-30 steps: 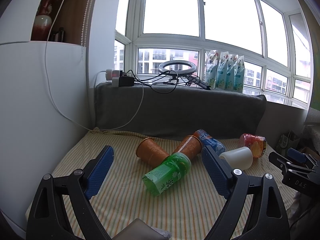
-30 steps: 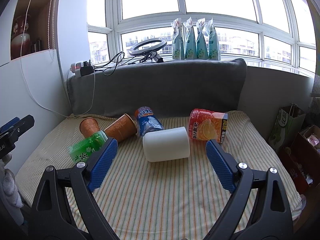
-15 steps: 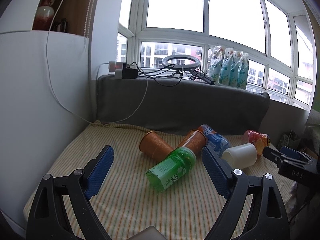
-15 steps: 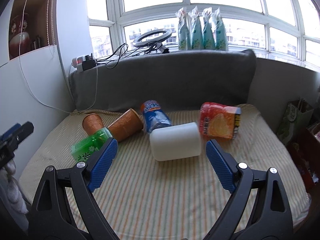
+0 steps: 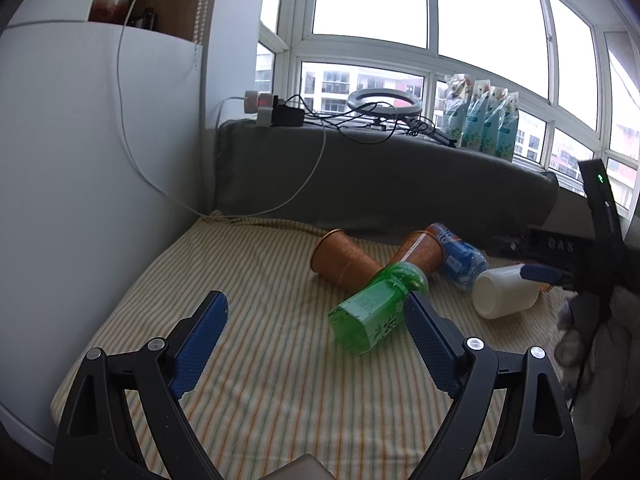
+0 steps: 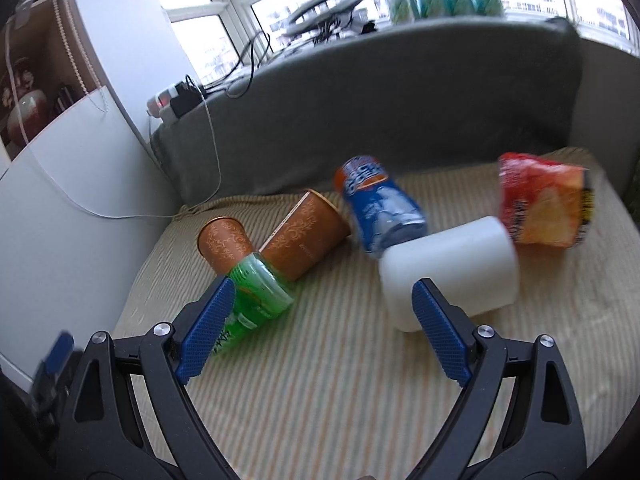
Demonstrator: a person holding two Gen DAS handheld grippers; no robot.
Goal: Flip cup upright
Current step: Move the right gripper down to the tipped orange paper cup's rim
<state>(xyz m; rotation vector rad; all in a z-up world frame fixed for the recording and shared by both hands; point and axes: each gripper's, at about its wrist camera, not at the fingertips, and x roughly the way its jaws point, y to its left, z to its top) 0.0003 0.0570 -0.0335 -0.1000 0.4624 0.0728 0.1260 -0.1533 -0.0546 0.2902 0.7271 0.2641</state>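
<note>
Several cups lie on their sides on a striped cushion (image 5: 260,360). A white cup (image 6: 452,276) lies just ahead of my right gripper (image 6: 324,320), which is open and empty, with its right fingertip in front of the cup. The white cup also shows in the left wrist view (image 5: 504,290), with the right gripper's blue fingertip (image 5: 544,274) by it. Two brown paper cups (image 5: 344,258) (image 6: 308,236) lie on their sides, crossed by a green bottle (image 5: 376,308). My left gripper (image 5: 316,332) is open and empty, short of the green bottle.
A blue bottle (image 6: 380,204) and a red-orange snack pack (image 6: 540,204) lie behind the white cup. A grey backrest (image 5: 380,176) runs along the back, with a power strip, cables and a ring light (image 5: 384,102) on the sill. A white wall (image 5: 88,184) stands at the left.
My right gripper has moved forward and left toward the white cup, now entering the left wrist view. My left gripper has shifted left and slightly closer to the cushion.
</note>
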